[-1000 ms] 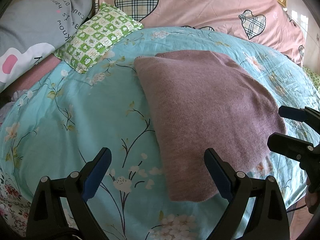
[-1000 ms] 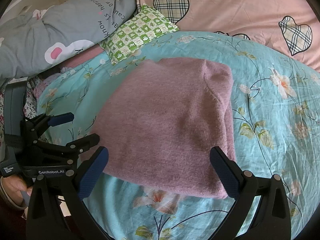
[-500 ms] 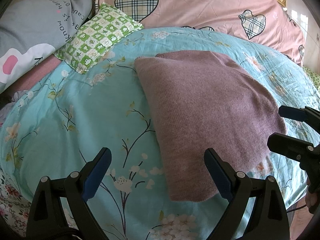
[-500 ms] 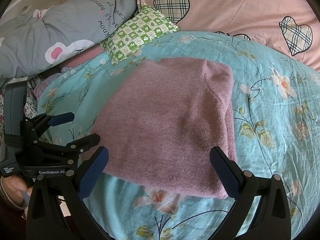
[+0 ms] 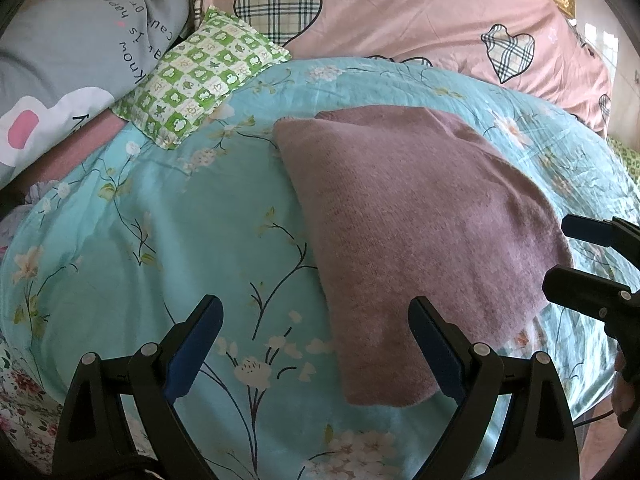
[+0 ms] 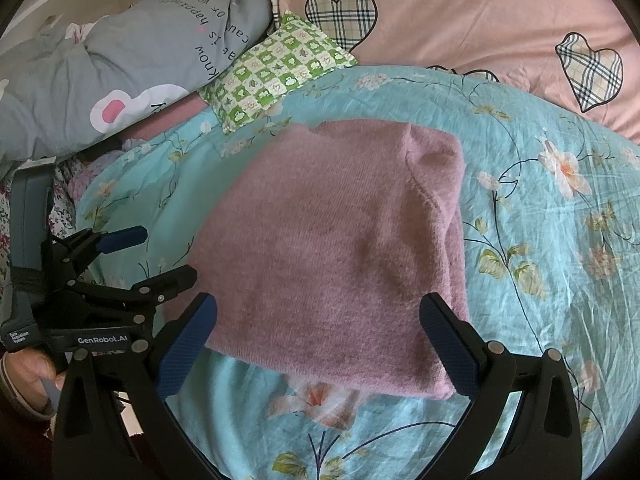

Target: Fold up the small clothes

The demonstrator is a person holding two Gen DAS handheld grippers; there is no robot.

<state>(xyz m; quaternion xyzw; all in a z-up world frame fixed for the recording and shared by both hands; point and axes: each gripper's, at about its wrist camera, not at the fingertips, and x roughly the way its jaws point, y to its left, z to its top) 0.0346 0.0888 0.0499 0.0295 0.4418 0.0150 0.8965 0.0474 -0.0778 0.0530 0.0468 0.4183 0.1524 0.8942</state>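
Item: folded mauve knitted sweater (image 5: pixel 416 232), lying flat on a turquoise floral bedspread (image 5: pixel 168 216), roughly rectangular, edges aligned, one fold ridge running along its right side in the right wrist view (image 6: pixel 340 248).

Left gripper (image 5: pixel 316 344): black frame, blue-padded fingers spread wide, nothing between them; hovers over the near edge of the bedspread, right finger overlapping the sweater's near left corner in view, contact not discernible. Also seen from the right wrist view (image 6: pixel 156 252), to the left of the sweater, a hand (image 6: pixel 24 372) below it.

Right gripper (image 6: pixel 320 340): black frame, blue-padded fingers spread wide, empty; framing the sweater's near edge, contact not discernible. Seen from the left wrist view at the right margin (image 5: pixel 576 256), just beside the sweater's right edge.

Surroundings: green-and-white checked small pillow (image 5: pixel 200 80) beyond the sweater to the left; grey printed quilt (image 5: pixel 80 60) at far left; pink quilt with plaid hearts (image 5: pixel 400 12) along the far side.
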